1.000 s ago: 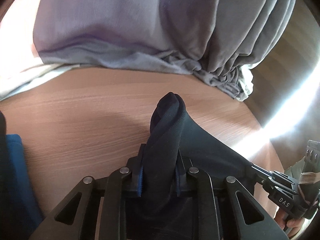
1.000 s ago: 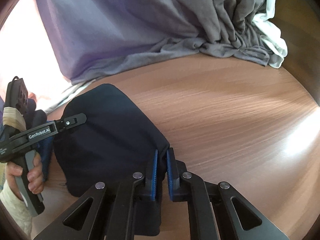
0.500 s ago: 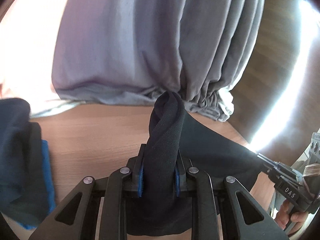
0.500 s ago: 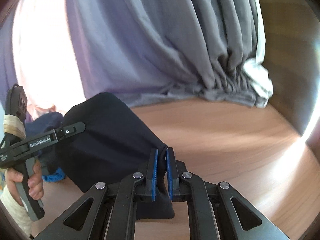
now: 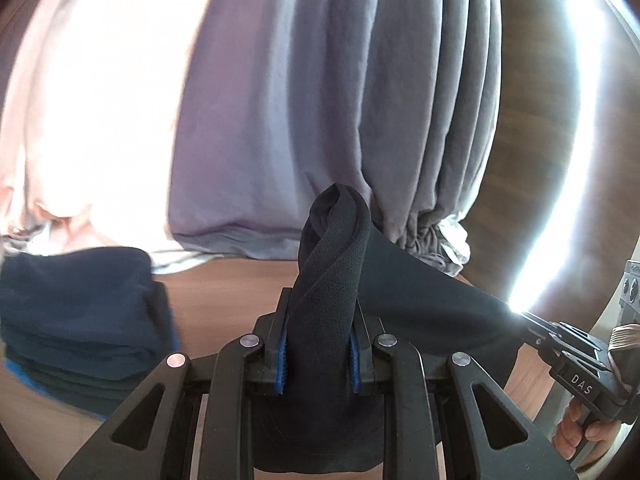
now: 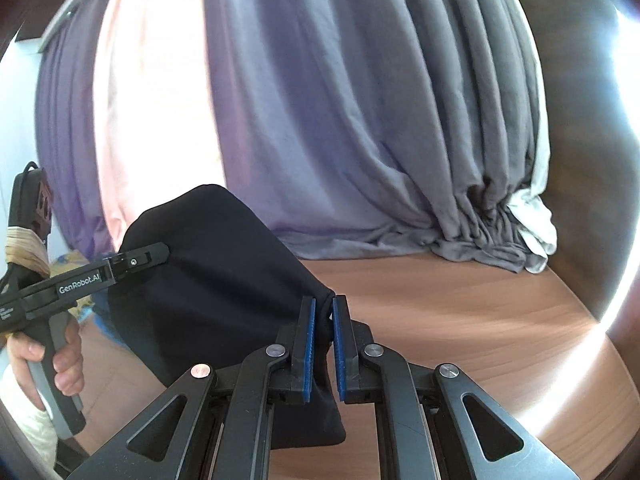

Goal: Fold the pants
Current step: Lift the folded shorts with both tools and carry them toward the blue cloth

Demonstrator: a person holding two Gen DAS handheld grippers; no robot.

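Pinching black pants [image 5: 420, 296] between left gripper [image 5: 318, 344] and right gripper [image 6: 324, 340].

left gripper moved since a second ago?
Yes. The left gripper, shut on the dark pants, has risen: the grey curtain now fills the view and the wooden table has dropped lower.

left claw [image 5: 319, 354], right claw [image 6: 324, 344]: both clamped, pointing slightly downward.
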